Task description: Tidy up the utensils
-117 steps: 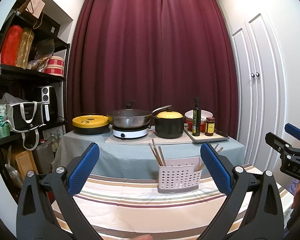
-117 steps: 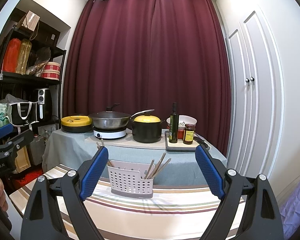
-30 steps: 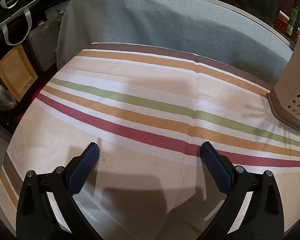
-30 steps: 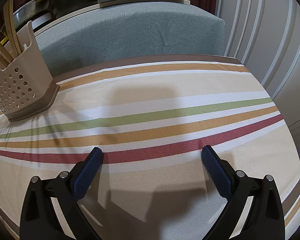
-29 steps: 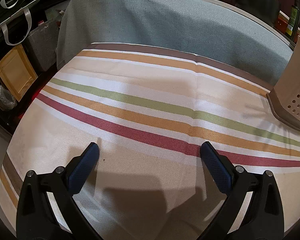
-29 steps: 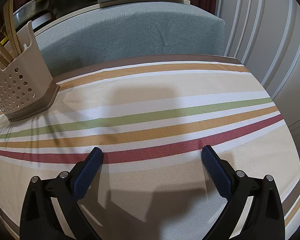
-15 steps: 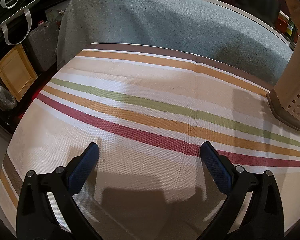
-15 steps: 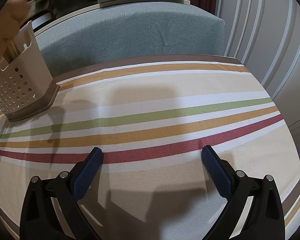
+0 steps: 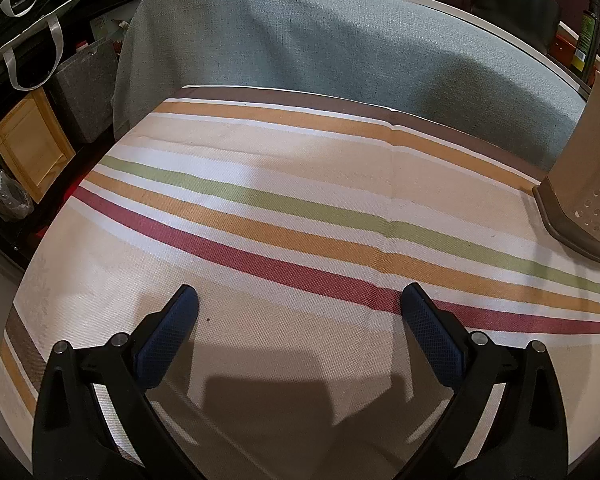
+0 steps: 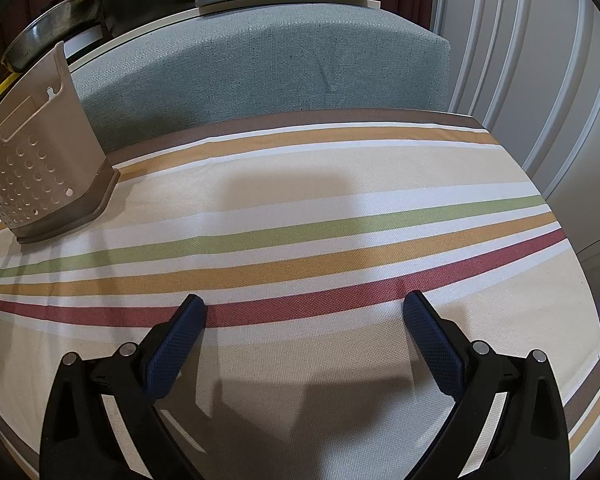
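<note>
Both hand-held grippers are shown spread wide and empty above the striped tablecloth (image 9: 300,208) of the desk: left hand-held gripper (image 9: 299,306), right hand-held gripper (image 10: 305,312). The perforated utensil caddy (image 10: 40,160) is seen at 10 o'clock in the right view and at 3 o'clock (image 9: 592,200) in the left; no utensils are visible in it. A likely hazard: the light caddy could be tipped or pushed along the cloth by a careless reach.
</note>
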